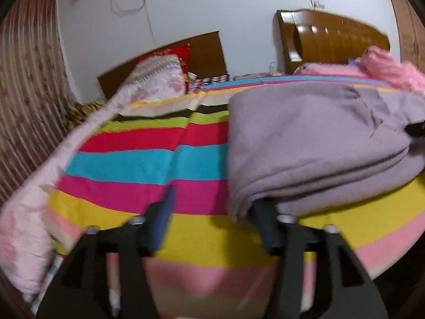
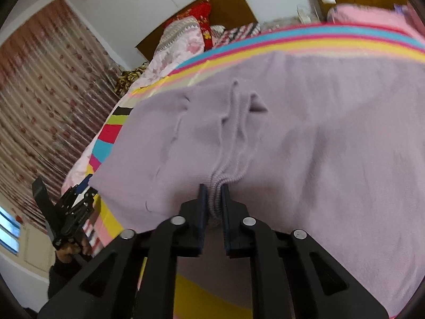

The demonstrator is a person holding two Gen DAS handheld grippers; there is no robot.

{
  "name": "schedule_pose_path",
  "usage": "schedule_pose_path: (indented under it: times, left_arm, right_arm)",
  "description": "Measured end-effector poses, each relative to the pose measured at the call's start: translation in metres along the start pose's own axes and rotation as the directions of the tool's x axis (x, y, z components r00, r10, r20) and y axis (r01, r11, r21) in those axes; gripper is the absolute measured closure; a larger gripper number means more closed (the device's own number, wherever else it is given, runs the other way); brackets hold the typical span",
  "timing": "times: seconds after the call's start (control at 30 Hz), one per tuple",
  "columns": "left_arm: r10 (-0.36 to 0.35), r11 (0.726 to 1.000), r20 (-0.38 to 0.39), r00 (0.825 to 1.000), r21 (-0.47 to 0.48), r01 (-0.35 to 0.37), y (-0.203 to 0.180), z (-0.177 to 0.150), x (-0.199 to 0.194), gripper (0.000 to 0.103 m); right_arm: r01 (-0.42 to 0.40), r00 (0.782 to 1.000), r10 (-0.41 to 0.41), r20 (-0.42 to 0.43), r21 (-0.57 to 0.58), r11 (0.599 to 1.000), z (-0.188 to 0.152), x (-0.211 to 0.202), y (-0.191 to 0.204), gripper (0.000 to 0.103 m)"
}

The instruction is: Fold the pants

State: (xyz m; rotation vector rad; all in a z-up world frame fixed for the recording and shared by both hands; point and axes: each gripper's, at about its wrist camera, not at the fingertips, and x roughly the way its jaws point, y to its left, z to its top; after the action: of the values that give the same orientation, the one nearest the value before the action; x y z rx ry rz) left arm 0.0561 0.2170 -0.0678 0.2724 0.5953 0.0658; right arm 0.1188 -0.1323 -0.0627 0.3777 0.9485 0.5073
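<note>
The lilac pants (image 1: 313,138) lie folded in layers on the striped bedspread (image 1: 138,164). My left gripper (image 1: 212,207) is open and holds nothing. Its left finger is over the bedspread, and its right finger tip is under the near left corner of the pants. In the right wrist view the pants (image 2: 292,133) fill most of the frame. My right gripper (image 2: 212,194) is shut on the bunched ribbed waistband (image 2: 216,199) at their near edge. The left gripper also shows in the right wrist view (image 2: 82,186), at the pants' left corner.
A pink floral quilt (image 1: 32,212) runs along the bed's left side, with pillows (image 1: 162,77) at the far end. Two wooden headboards (image 1: 332,37) stand at the white wall. A pink garment (image 1: 390,66) lies at the far right. A curtain (image 2: 39,122) hangs on the left.
</note>
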Motion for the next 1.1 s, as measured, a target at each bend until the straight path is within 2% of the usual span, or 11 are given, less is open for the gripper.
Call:
schedule_pose_path:
  times: [0.07, 0.17, 0.33, 0.4, 0.47, 0.53, 0.67, 0.77, 0.9, 1.03, 1.1]
  left_arm:
    - [0.018, 0.998, 0.021, 1.000, 0.059, -0.019, 0.002, -0.003, -0.017, 0.002]
    - [-0.048, 0.998, 0.017, 0.999, 0.039, 0.047, 0.020, -0.002, -0.046, 0.002]
    - [-0.224, 0.966, 0.083, 0.971, -0.114, 0.233, 0.022, 0.080, -0.058, 0.002]
    - [-0.315, 0.943, 0.039, 0.948, -0.102, 0.318, -0.003, 0.119, -0.036, 0.002]
    - [-0.340, 0.938, -0.032, 0.940, -0.082, 0.336, -0.031, 0.152, -0.004, 0.002]
    - [-0.324, 0.946, -0.124, 0.938, -0.058, 0.319, -0.059, 0.174, 0.044, 0.002]
    - [-0.297, 0.955, -0.320, 0.900, -0.108, 0.276, -0.076, 0.160, 0.134, 0.001]
    - [-0.360, 0.929, -0.281, 0.889, -0.194, 0.315, -0.062, 0.142, 0.148, 0.001]
    - [-0.341, 0.933, -0.265, 0.902, -0.215, 0.290, -0.057, 0.139, 0.141, 0.002]
    - [-0.154, 0.979, -0.213, 0.965, -0.168, 0.119, -0.061, 0.152, 0.112, 0.002]
    - [-0.208, 0.972, -0.091, 0.974, -0.130, 0.196, -0.075, 0.165, 0.072, 0.002]
  right_arm:
    - [0.009, 1.000, -0.009, -0.006, -0.007, 1.000, 0.000, -0.010, 0.000, 0.081]
    - [0.103, 0.993, -0.098, 0.073, -0.074, 0.992, 0.003, -0.032, 0.005, 0.078]
    - [0.140, 0.986, -0.110, 0.128, -0.249, 0.958, 0.018, -0.026, 0.049, 0.078]
    - [0.128, 0.988, -0.095, 0.118, -0.315, 0.940, 0.024, -0.013, 0.073, 0.070]
    - [0.134, 0.990, -0.108, 0.089, -0.365, 0.921, 0.025, 0.002, 0.089, 0.035]
    - [0.168, 0.986, -0.153, 0.069, -0.431, 0.887, 0.021, 0.020, 0.101, 0.033]
    - [0.216, 0.968, -0.251, -0.006, -0.495, 0.842, 0.001, 0.045, 0.088, 0.031]
    - [0.167, 0.983, -0.186, 0.007, -0.480, 0.861, -0.003, 0.037, 0.075, 0.028]
    - [0.128, 0.989, -0.147, -0.007, -0.448, 0.885, 0.001, 0.034, 0.068, 0.025]
    - [0.112, 0.994, -0.101, 0.049, -0.378, 0.919, 0.004, -0.016, 0.051, 0.024]
    - [0.165, 0.983, -0.127, 0.133, -0.335, 0.928, 0.006, -0.053, 0.029, 0.015]
